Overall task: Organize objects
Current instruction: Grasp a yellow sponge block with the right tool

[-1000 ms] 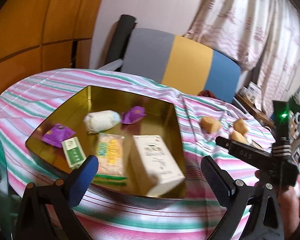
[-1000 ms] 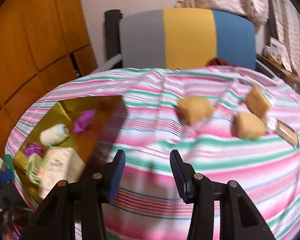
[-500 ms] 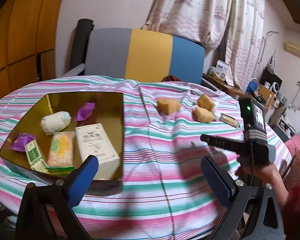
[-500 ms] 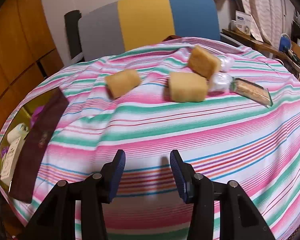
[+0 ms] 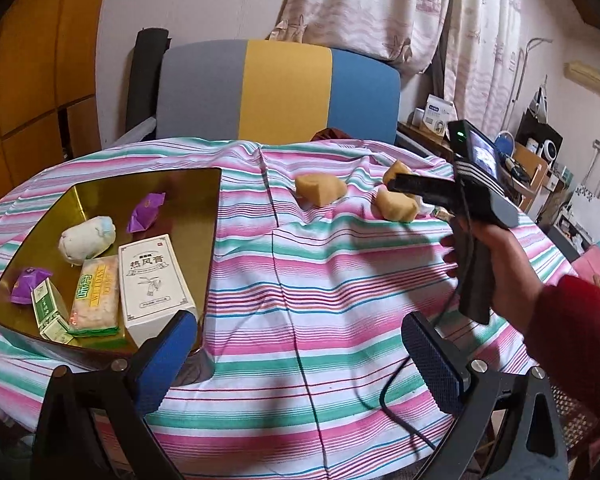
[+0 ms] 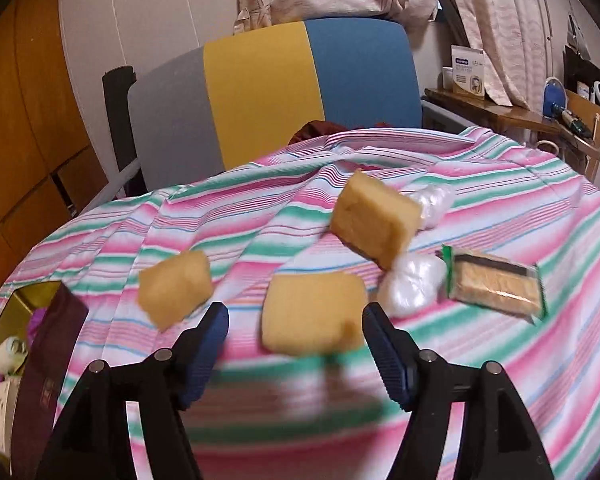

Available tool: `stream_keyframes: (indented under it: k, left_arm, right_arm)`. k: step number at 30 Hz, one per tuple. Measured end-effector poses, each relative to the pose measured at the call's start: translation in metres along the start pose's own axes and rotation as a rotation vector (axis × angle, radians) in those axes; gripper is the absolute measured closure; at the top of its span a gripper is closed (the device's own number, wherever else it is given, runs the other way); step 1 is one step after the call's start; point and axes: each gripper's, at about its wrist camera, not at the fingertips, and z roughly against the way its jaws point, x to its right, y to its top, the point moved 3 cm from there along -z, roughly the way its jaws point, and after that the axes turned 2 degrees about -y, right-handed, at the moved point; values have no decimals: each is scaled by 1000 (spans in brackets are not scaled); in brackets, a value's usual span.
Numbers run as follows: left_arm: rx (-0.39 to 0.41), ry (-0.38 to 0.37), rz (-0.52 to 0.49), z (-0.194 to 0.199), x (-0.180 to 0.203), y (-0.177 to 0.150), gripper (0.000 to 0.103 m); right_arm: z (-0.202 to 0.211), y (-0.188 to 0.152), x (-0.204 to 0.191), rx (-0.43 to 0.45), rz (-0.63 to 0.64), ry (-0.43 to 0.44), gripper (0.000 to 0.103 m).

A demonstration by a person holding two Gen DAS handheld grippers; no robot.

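A gold tin (image 5: 188, 200) sits at the table's left and holds a white box (image 5: 152, 280), snack packets, purple candies and a white roll (image 5: 86, 238). Three yellow sponges lie on the striped cloth: left (image 6: 176, 286), middle (image 6: 314, 312), far (image 6: 374, 220). Two white wrapped pieces (image 6: 414, 286) and a cracker packet (image 6: 496, 284) lie to the right. My right gripper (image 6: 294, 340) is open, its fingers on either side of the middle sponge, not touching it. My left gripper (image 5: 300, 356) is open and empty over bare cloth beside the tin.
The round table has a pink, green and white striped cloth (image 5: 320, 300). A grey, yellow and blue chair (image 5: 280, 88) stands behind it. A dark maroon lid (image 6: 48, 360) leans at the tin. Cluttered shelves (image 5: 540, 160) stand at the right.
The right gripper has moved forward and right across the table to the middle sponge and its jaws have opened wider. The left gripper has swung right, away from over the tin.
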Motion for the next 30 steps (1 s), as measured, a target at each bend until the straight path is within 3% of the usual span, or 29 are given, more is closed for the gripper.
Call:
stream_keyframes:
  k: [7,12,13,15,18,30]
  left_arm:
    - [-23,4,-15,-11,7,1,0]
    - [-41,-8,-23,-21,16,4,0]
    - [-41,-11,-24,-23,18,5,0]
    - [-38,-17,-30,-25,22,8,0]
    - [-37,-18,-40,-29,27,12,0]
    - [-19,9,-26,-56,26,52,0]
  right_arm:
    - [-38,-7,14,-80,-21,-87,30]
    - [-43,-14,37,-100,-134,-10,36]
    - [-42,-14,39,-91,-150,-2,38]
    - [-38,-15,42,-71,-169,17,52]
    - [-33,-14,45,-48,-181,42,61]
    - [14,-32,34,-5,-71,51,62]
